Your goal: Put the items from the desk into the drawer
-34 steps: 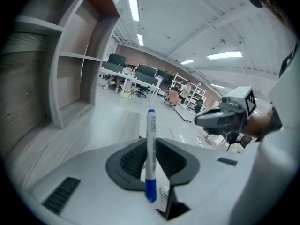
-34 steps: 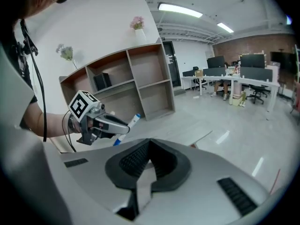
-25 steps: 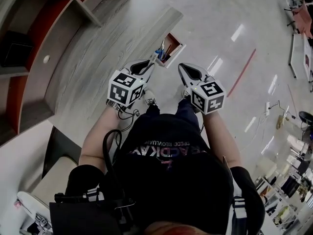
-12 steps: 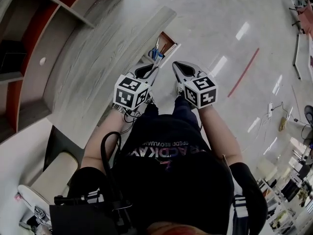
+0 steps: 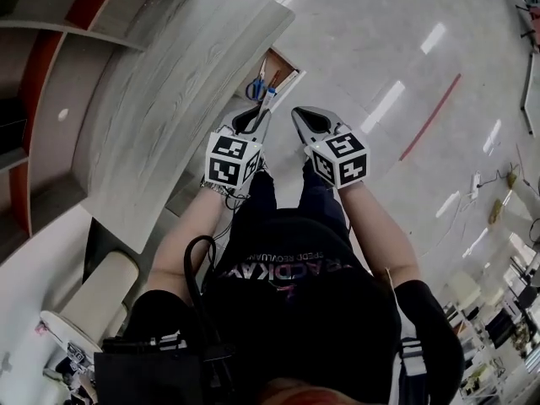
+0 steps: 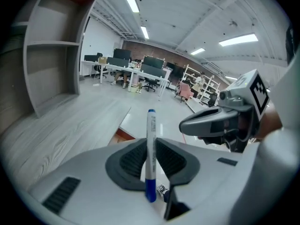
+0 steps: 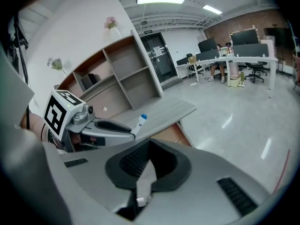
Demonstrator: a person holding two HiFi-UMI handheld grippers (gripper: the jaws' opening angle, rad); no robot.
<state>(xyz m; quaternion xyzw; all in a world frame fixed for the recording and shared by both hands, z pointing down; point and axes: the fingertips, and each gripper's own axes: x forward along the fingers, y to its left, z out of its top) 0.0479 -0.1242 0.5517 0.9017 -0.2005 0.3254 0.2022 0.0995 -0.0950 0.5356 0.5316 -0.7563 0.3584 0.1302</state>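
Note:
My left gripper (image 5: 253,121) (image 6: 151,145) is shut on a white marker with blue ends (image 6: 151,130) (image 5: 268,99), held upright between the pads. The marker points toward the open drawer (image 5: 283,64) (image 6: 123,136) at the end of the grey wooden desk (image 5: 169,108) (image 7: 164,110). Blue-handled scissors (image 5: 255,87) and other small items lie in the drawer. My right gripper (image 5: 304,118) (image 7: 150,150) hovers just right of the left one, shut with nothing in it. In the right gripper view the left gripper (image 7: 123,128) shows with the marker tip (image 7: 139,122).
Grey and red shelving (image 5: 51,66) rises behind the desk. A round white stool or bin (image 5: 89,302) stands by the person's left side. Glossy floor with a red line (image 5: 430,116) spreads to the right. Office desks and chairs (image 6: 140,74) stand far off.
The head view has swung, so desk and drawer sit a little higher and further left. Both grippers stay side by side before the drawer, the left still holding the marker.

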